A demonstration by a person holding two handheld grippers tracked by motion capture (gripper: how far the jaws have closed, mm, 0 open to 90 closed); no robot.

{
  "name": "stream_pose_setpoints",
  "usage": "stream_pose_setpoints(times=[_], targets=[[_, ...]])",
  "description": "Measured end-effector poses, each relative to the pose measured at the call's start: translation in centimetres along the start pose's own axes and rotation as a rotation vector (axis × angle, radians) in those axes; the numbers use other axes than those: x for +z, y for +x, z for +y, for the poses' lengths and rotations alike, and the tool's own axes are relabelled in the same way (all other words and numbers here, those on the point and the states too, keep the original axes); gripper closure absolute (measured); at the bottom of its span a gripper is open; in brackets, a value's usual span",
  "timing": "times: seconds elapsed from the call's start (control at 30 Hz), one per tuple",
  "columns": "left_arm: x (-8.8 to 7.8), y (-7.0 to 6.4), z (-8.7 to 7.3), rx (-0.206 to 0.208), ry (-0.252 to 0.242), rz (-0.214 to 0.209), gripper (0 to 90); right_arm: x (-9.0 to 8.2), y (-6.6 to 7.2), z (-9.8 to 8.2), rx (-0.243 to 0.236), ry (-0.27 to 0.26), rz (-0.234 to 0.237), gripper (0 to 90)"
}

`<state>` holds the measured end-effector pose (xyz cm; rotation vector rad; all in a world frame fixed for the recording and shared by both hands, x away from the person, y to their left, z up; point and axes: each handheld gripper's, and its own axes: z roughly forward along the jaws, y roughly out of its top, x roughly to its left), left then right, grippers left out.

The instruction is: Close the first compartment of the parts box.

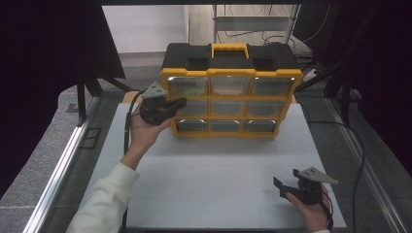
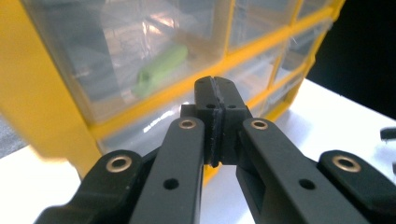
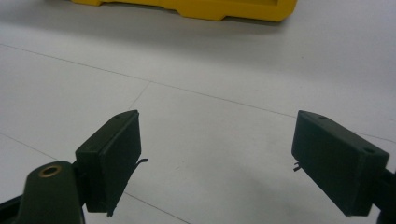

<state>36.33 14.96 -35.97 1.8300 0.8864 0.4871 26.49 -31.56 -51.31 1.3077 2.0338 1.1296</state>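
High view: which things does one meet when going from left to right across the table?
Sleeve → left gripper, shut, at the organizer's left edge → yellow organizer → right gripper, open, above the white table.

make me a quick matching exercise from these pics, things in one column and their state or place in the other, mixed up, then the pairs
Things
1. left claw
2. right claw
3. organizer case
4. green item

States or places
A. standing upright at the far side of the table
B. jaws wide apart, nothing between them
C. inside a clear drawer
D. jaws pressed together, tip close to a drawer front

Pairs: 1-D, 2-B, 3-A, 4-C
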Motion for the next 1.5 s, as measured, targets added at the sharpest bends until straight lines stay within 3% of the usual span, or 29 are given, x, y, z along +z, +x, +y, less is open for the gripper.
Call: stream_pose_setpoints(times=[0.3, 0.47, 0.67, 0.73, 0.87, 1.0, 1.17, 1.5], targets=[[-2.6, -1.5, -4.4, -0.014, 0.01, -0.023, 89.2, 0.1, 0.0, 0.0, -0.004, 0.002, 0.004, 15.9], [-3.7, -2.5, -7.0, -0.008, 0.018, 0.0, 85.6, 0.1, 0.1, 0.0, -0.008, 0.006, 0.015, 15.8], [-4.8, -3.5, -9.6, -0.018, 0.035, 0.044, 47.3, 0.2, 0.1, 0.0, -0.014, 0.01, 0.02, 15.7], [-4.9, -3.7, -10.4, -0.02, 0.064, 0.039, 36.4, 0.2, 0.1, 0.0, -0.012, 0.01, 0.02, 15.7], [-5.1, -4.0, -12.2, -0.022, 0.098, 0.043, 27.5, 0.2, 0.1, 0.0, -0.015, 0.009, 0.023, 15.6], [-5.5, -4.3, -14.1, -0.042, 0.113, 0.057, 23.6, 0.3, 0.1, 0.0, -0.023, 0.0, 0.033, 15.6], [-5.9, -4.5, -15.5, -0.023, 0.121, 0.084, 21.8, 0.3, 0.2, 0.1, -0.03, -0.007, 0.053, 15.5], [-6.5, -4.5, -15.8, -0.016, 0.107, 0.102, 20.8, 0.2, 0.3, 0.2, -0.041, -0.024, 0.061, 15.5]])
